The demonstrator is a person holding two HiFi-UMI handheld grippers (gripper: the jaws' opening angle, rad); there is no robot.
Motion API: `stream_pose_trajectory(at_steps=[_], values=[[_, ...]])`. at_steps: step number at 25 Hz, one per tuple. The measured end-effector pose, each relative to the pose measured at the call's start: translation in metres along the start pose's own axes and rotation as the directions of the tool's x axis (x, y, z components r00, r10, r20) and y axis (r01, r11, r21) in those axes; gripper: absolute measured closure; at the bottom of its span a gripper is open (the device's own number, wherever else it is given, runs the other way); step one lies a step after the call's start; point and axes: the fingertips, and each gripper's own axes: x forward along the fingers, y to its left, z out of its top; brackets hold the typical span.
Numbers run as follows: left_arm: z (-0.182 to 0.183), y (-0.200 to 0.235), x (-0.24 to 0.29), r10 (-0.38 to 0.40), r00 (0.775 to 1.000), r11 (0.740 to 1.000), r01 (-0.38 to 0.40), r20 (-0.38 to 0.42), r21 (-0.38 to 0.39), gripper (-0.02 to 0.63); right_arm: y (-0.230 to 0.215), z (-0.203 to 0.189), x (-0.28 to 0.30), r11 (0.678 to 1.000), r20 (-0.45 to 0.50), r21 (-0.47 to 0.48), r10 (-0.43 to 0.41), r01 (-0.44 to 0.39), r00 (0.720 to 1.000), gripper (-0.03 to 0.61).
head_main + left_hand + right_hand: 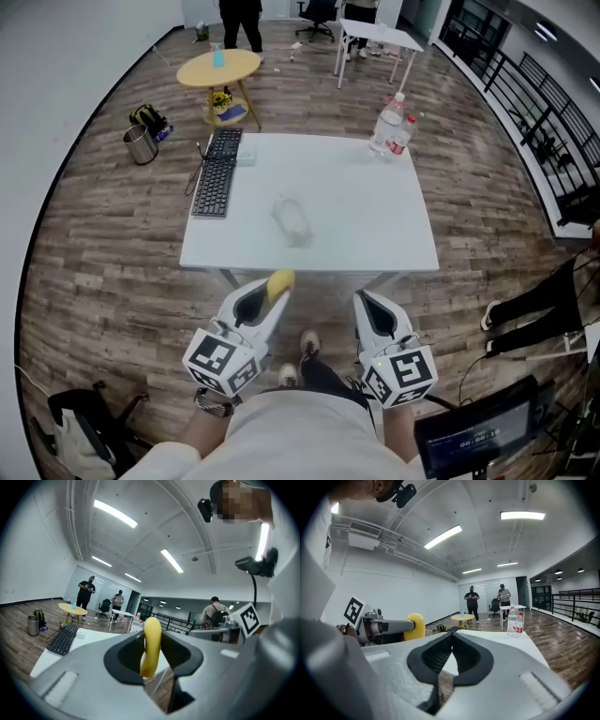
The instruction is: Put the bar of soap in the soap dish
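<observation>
Bar of soap (280,281): yellow, held on end in the left gripper (270,296), just short of the near edge of the table (375,225) and not over it.
Left gripper: fingers (123,660) clamped on the bar of soap, which sticks out past their tips.
Right gripper (367,304): fingers (431,660) pressed together with nothing between them; it is also just short of the table's near edge, beside the left gripper.
Soap dish (292,221): clear, empty, near the middle of the table.
Keyboard (217,173): black, along the table's left edge.
Bottles (392,127): two, at the table's far right corner.
Round side table (218,67): yellow, beyond the table's far left corner.
People (86,590): two standing well beyond the table's far side.
</observation>
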Motion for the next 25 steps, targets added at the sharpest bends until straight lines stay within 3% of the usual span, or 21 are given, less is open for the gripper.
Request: stream_pose_trajectory(at_steps=[25], values=[[0.013, 0.024, 0.070, 0.059, 0.998, 0.998, -0.058, -0.004, 0.002, 0.491, -0.067, -0.003, 0.062, 0.998, -0.063, 0.027, 0.056, -0.054, 0.996, 0.577]])
